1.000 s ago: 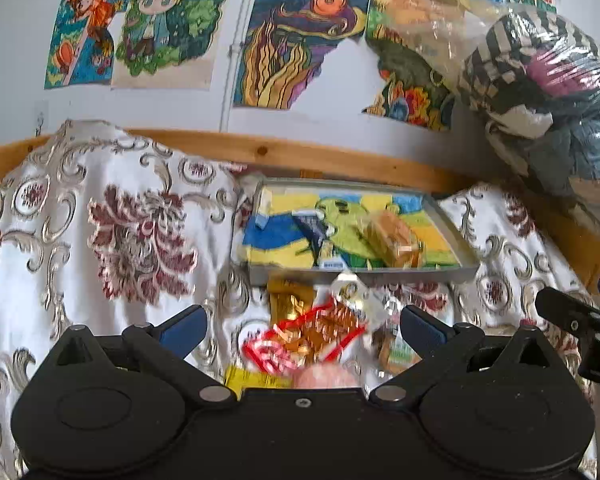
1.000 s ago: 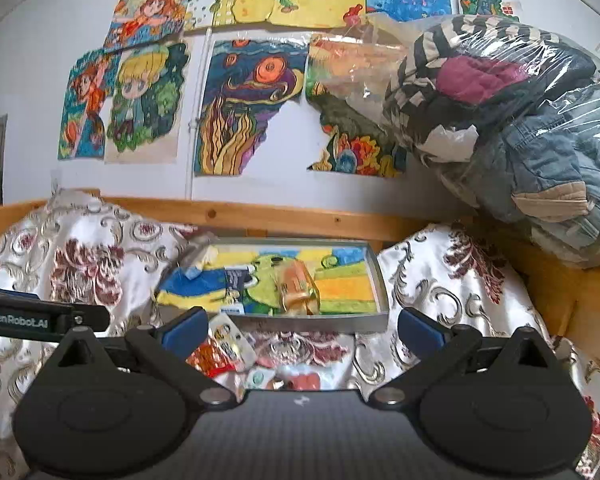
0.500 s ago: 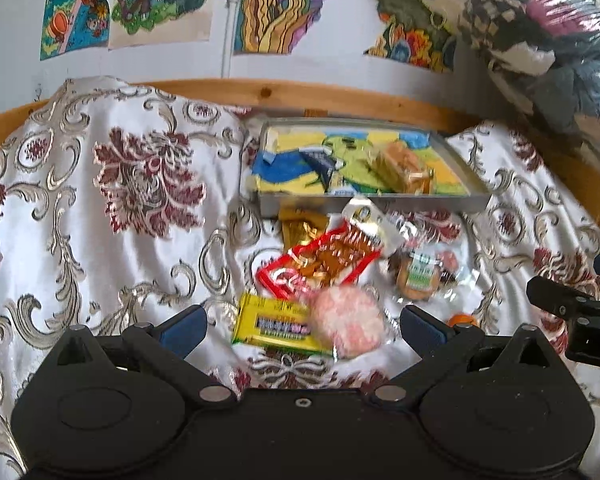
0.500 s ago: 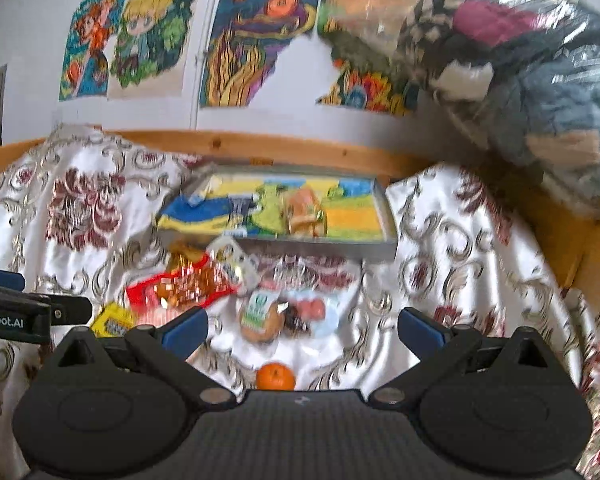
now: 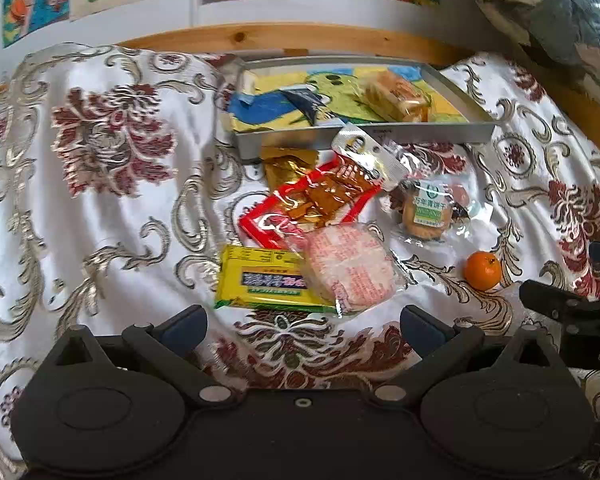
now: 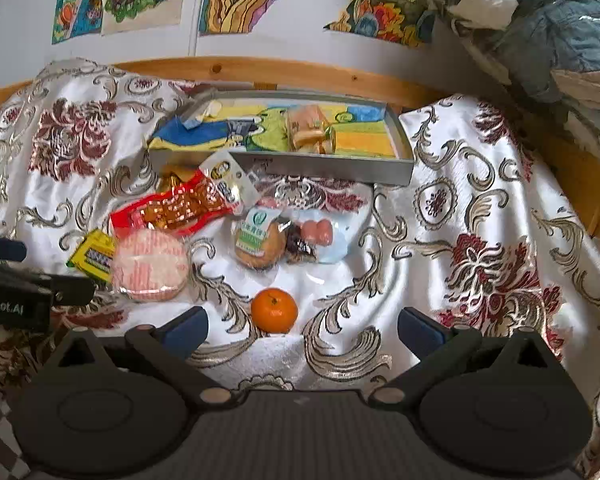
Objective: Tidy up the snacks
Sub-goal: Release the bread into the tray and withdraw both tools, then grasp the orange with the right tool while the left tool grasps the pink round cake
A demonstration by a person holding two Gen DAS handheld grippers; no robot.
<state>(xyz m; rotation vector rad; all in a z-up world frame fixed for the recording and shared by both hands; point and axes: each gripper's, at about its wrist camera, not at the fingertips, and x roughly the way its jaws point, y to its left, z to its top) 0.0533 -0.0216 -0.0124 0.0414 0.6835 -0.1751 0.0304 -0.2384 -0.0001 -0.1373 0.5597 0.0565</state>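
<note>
Left wrist view: while the left gripper [image 5: 302, 320] hovers spread wide and empty over the patterned cloth [image 5: 100, 200], the snacks lie just ahead of it.
Nearest snacks: a yellow packet [image 5: 260, 280] with a round pink-wrapped cake [image 5: 350, 266] overlapping its right end.
Behind them: a red packet [image 5: 312, 206], then a grey tray [image 5: 364, 136] holding one wrapped bread [image 5: 394, 96].
Right side: a small orange [image 5: 483, 270], apart from the pile.

Right wrist view: the right gripper [image 6: 302, 324] is likewise released, gripping nothing.
Orange: the orange [image 6: 274, 310] sits between its fingers [image 6: 186, 326], touching neither.
Beyond: a wrapped biscuit [image 6: 258, 240], then the tray [image 6: 284, 162].
Left edge: part of the left gripper [image 6: 28, 284].
</note>
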